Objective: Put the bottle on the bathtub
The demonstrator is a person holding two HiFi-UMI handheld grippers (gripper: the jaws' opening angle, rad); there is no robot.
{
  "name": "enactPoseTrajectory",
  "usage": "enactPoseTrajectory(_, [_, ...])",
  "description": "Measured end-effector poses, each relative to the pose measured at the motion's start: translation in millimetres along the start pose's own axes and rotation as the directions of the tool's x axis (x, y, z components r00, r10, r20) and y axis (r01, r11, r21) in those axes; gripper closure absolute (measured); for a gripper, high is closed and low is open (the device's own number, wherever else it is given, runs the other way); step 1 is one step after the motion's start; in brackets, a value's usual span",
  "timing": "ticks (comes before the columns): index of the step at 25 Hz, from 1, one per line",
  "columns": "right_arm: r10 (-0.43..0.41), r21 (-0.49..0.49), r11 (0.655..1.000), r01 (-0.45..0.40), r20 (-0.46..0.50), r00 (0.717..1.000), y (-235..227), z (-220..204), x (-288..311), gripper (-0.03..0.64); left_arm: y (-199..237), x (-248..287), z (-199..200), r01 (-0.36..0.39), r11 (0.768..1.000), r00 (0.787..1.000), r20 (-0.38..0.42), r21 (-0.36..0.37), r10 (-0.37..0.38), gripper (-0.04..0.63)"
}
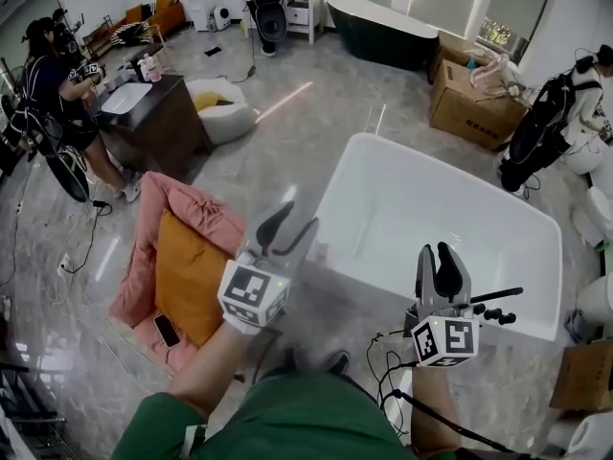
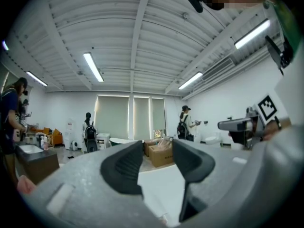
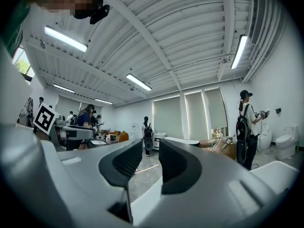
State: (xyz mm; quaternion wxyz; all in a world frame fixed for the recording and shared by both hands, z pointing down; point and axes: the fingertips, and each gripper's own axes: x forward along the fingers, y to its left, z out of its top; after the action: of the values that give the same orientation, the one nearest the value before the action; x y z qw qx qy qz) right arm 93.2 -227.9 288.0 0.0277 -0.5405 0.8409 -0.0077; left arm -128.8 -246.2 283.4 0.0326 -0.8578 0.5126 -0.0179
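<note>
A white bathtub [image 1: 356, 151] fills the middle right of the head view, and I see nothing inside it. My left gripper [image 1: 287, 226] hovers by the tub's near left corner, open with nothing between its fingers. To the right, my right gripper [image 1: 439, 260] hangs over the tub's front rim with a narrow gap between its jaws, also holding nothing. Both point up and away from me. The left gripper view has the tub's white surface [image 2: 159, 189] showing between the jaws. In the right gripper view the tub's rim [image 3: 147, 201] lies below them. Small bottles [image 1: 147, 67] stand on a dark vanity [image 1: 158, 118] at far left.
A pink cushion with an orange pillow [image 1: 187, 266] and a phone [image 1: 166, 330] lie on the floor left of me. At the back stands a dark green tub [image 1: 383, 29], with a cardboard box [image 1: 469, 103] beside it. People stand at both far edges. Cables [image 1: 388, 357] trail by my right side.
</note>
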Motion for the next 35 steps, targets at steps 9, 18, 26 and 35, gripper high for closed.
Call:
enactPoseTrajectory(9, [0.017,-0.012,1.000,-0.017,0.019,1.000,1,6,3,0.517,3,1,1,-0.013,1.000,1.000,-0.004,-0.001,0.013,0.403])
enactPoseTrajectory(18, [0.029,-0.013,0.999,-0.029,0.024,0.999,-4,4,3,0.517,-1,3,1,-0.018,1.000,1.000,-0.009,0.004,0.018,0.403])
enactPoseTrajectory(26, [0.033,-0.006,0.999,-0.033,0.026,0.999,-14,3,-3,0.517,-11,8,-1,-0.017,1.000,1.000,-0.013,0.009,0.017,0.403])
enactPoseTrajectory(35, [0.052,-0.005,0.999,-0.051,0.031,0.998,-23,1,-11,0.517,-24,10,-5,-0.022,1.000,0.999,-0.029,0.015,0.023,0.403])
